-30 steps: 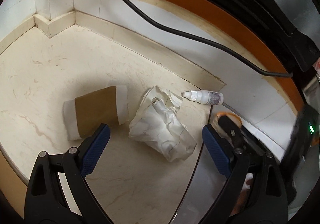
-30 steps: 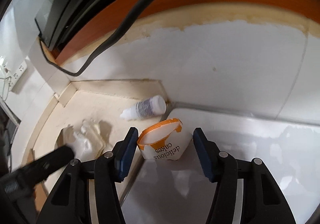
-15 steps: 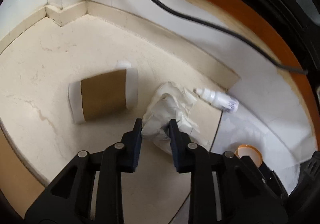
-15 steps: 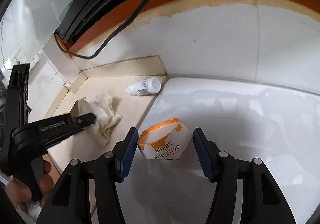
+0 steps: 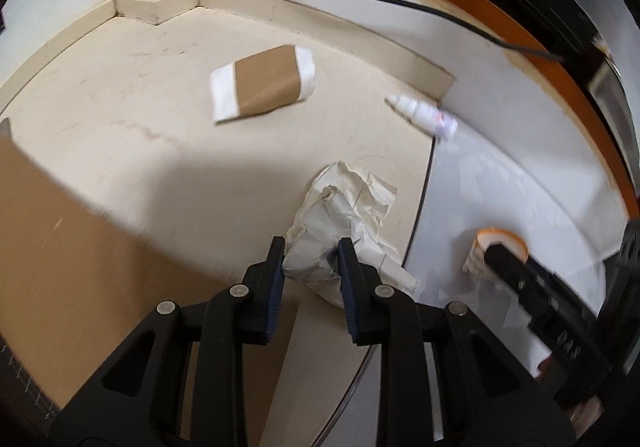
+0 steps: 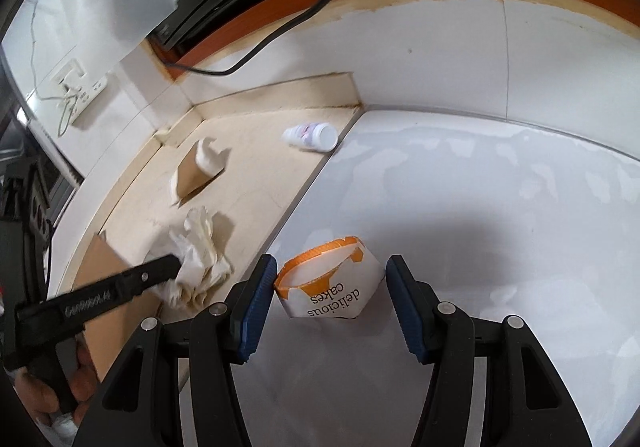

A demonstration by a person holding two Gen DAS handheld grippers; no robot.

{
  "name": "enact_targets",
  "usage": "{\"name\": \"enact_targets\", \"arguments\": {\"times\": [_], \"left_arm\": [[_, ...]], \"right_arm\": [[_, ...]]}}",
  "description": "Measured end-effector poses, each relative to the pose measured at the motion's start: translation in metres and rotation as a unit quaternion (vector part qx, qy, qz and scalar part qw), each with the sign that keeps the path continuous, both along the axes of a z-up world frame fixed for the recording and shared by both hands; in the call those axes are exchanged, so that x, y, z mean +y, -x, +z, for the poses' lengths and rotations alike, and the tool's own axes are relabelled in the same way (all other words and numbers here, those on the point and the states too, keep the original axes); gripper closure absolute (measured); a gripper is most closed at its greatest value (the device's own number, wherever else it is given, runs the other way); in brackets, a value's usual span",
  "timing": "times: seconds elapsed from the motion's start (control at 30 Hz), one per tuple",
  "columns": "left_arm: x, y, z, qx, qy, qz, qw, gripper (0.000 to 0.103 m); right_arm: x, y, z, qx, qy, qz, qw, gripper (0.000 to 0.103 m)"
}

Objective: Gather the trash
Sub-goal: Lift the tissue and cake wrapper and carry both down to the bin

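Note:
My left gripper [image 5: 311, 255] is shut on a crumpled white paper wad [image 5: 344, 215] and holds it above the beige counter [image 5: 140, 119]; the wad also shows in the right wrist view [image 6: 200, 251]. My right gripper [image 6: 331, 275] grips a white and orange "delicious cakes" paper cup [image 6: 332, 283] between its blue pads. The cup also shows in the left wrist view [image 5: 494, 247]. A flattened brown and white paper cup [image 5: 262, 85] and a small white dropper bottle [image 5: 424, 115] lie on the counter.
A brown cardboard sheet [image 5: 80, 267] lies at the counter's near left. A white glossy surface [image 6: 480, 207] adjoins the counter on the right. A black cable [image 5: 400, 3] runs along the tiled wall. A wall socket [image 6: 76, 87] sits at the far left.
My left gripper closed on the paper wad and has lifted it back from the counter. My right gripper keeps its hold on the cake cup and has risen too.

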State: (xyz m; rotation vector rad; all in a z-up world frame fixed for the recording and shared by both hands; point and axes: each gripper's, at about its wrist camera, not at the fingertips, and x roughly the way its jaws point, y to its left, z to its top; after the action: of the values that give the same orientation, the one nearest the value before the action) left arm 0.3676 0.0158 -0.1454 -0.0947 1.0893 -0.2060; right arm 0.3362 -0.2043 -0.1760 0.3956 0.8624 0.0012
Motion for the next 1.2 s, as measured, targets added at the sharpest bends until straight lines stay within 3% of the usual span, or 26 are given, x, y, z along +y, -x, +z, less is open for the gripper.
{"name": "enact_targets", "arguments": {"times": [0.23, 0.4, 0.8, 1.0, 1.2], "left_arm": [[0.020, 0.049, 0.006, 0.012, -0.003, 0.011, 0.9999, 0.081], [0.013, 0.075, 0.013, 0.009, -0.026, -0.006, 0.9996, 0.081], [-0.016, 0.151, 0.064, -0.042, -0.044, -0.038, 0.9974, 0.081], [-0.026, 0.216, 0.085, -0.075, -0.054, -0.016, 0.9956, 0.081], [-0.031, 0.281, 0.083, -0.081, -0.057, 0.031, 0.9946, 0.081]], "right_arm": [[0.008, 0.027, 0.007, 0.005, -0.001, 0.020, 1.000, 0.047], [0.015, 0.049, 0.022, -0.006, 0.012, 0.039, 0.999, 0.047], [0.025, 0.122, 0.074, -0.033, 0.010, 0.121, 0.992, 0.047], [0.029, 0.180, 0.094, -0.049, 0.010, 0.194, 0.980, 0.047], [0.039, 0.235, 0.090, -0.044, 0.025, 0.280, 0.959, 0.047]]}}
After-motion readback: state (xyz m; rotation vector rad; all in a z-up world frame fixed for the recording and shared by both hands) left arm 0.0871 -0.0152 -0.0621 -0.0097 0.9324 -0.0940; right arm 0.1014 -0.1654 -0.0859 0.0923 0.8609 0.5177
